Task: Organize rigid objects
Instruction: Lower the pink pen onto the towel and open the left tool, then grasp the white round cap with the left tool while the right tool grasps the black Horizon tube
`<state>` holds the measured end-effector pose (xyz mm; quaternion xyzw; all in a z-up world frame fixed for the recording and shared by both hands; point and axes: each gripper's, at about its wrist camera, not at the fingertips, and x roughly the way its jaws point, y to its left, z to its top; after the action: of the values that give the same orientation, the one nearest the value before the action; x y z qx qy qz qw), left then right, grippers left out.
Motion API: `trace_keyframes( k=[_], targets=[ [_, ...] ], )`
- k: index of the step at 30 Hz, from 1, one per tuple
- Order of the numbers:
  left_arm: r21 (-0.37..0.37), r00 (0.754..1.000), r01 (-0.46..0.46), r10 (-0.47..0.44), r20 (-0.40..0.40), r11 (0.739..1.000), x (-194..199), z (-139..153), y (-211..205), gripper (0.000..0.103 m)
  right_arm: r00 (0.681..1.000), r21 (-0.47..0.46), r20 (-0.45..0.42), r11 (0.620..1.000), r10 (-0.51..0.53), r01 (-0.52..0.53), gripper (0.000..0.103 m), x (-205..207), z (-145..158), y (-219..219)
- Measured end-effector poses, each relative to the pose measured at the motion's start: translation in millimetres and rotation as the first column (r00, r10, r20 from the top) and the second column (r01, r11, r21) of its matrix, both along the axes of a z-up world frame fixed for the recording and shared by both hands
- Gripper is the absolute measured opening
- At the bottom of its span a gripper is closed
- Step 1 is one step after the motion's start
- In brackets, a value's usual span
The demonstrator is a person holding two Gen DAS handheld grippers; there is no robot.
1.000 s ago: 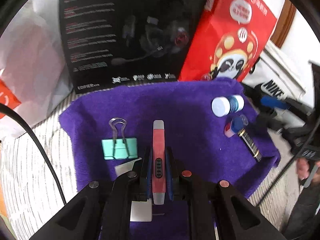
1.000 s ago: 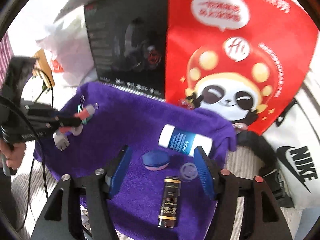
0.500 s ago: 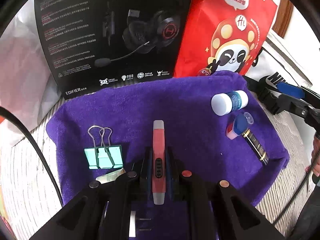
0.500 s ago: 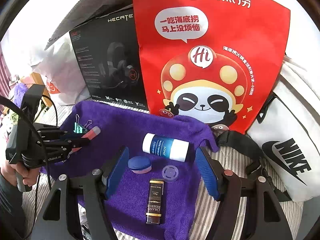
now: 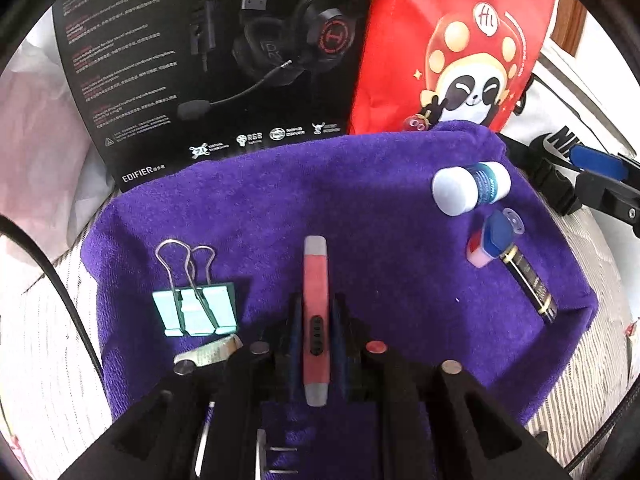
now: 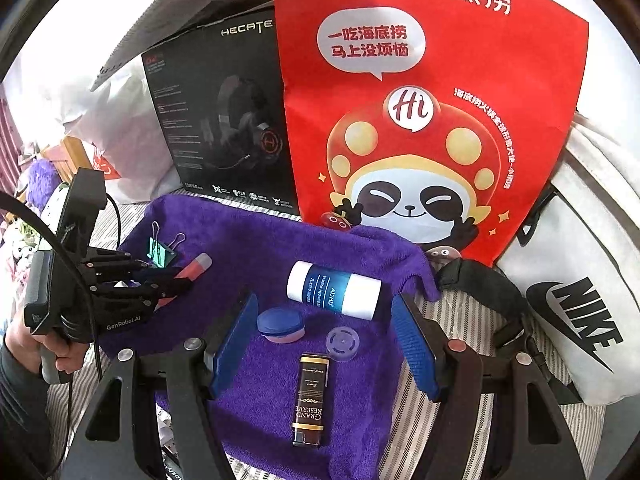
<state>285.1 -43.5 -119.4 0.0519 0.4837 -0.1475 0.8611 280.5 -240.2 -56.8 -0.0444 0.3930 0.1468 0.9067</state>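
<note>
Red pen (image 5: 315, 312): lies lengthwise between the pads of the left claw (image 5: 316, 320), over the near middle of the purple towel (image 5: 360, 200); its grey tip points toward the towel's far edge.
Left claw: nearly closed around the red pen; its jaws have just been opening a little, and whether the pads press the pen cannot be told.
Right claw (image 6: 325, 340): spread wide above the towel's right end, holding nothing.
Under the right claw: a blue round case (image 6: 280, 325), a clear cap (image 6: 342, 343) and a dark tube (image 6: 309, 400) between the open pads; a white and blue bottle (image 6: 334, 290) lies on its side just beyond.
Left wrist view only: a metal piece (image 5: 208, 354) just nearer than the green binder clip (image 5: 196, 312), close to the towel's left edge.
Right wrist view only: a hand (image 6: 52, 348) gripping the left claw's handle; a white Nike bag (image 6: 580, 300) off the towel's right end.
Behind the towel: a black headset box (image 5: 208, 64) and a red panda bag (image 6: 420, 120), both upright.
</note>
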Motion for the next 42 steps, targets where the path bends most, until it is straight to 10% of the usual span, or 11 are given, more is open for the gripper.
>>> trace_keyframes(
  k=[19,27,42],
  targets=[
    [-0.033,0.998,0.052,-0.05,0.046,0.998,-107.3,53.3,-4.6,0.027,0.996,0.053,0.061,0.997,-0.064,0.06,0.069,-70.0,25.5,-3.4],
    [-0.082,0.994,0.113,-0.113,0.0,0.99,-135.8,25.9,-38.4,0.028,0.984,0.062,0.006,0.982,-0.18,0.18,0.069,-133.4,-0.7,-28.8],
    [0.041,0.993,0.116,-0.115,-0.025,0.992,-134.2,-3.8,-66.5,0.045,0.943,0.143,-0.065,0.933,-0.325,0.332,0.069,-188.5,-33.8,-87.8]
  ],
)
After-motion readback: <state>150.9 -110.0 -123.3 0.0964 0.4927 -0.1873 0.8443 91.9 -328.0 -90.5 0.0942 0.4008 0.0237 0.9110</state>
